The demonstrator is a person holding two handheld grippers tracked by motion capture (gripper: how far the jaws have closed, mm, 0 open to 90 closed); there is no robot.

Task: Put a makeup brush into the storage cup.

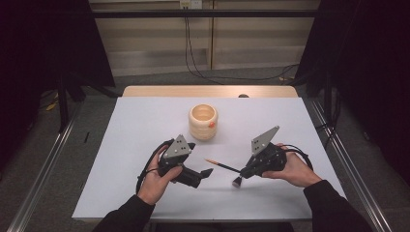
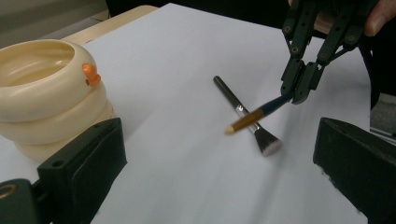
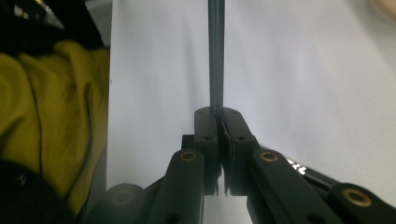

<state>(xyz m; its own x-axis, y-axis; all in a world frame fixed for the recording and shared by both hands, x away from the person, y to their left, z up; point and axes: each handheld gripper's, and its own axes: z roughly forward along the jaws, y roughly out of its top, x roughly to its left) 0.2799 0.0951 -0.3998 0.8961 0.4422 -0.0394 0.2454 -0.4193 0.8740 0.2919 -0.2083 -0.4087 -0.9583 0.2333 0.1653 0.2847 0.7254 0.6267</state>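
Black jaws of the right gripper (image 2: 301, 81) are pressed together on the dark end of a slim pencil-like stick (image 2: 254, 116), and we see it held clear of the worktop (image 1: 145, 125), its orange-tan tip slanting toward the left side. In the right gripper view the same dark shaft (image 3: 216, 56) runs straight out from between the closed pads. From above, the right gripper (image 1: 247, 172) sits toward the near right part of the worktop, the person's right hand (image 1: 292, 169) wrapped around its body.

Just beneath the held stick, a makeup brush (image 2: 247, 116) lies flat on the white surface, its bristle head pointing toward the near edge; the two cross in the left gripper view.

Our left gripper (image 1: 205, 173) stands with its jaws spread wide and nothing between them, aimed across at the stick and brush from the near left part, the left hand (image 1: 157, 179) gripping it.

Farther back, near the middle of the worktop, a cream ribbed cup (image 1: 203, 122) stands upright with a small orange knob on its side, well apart from both grippers.
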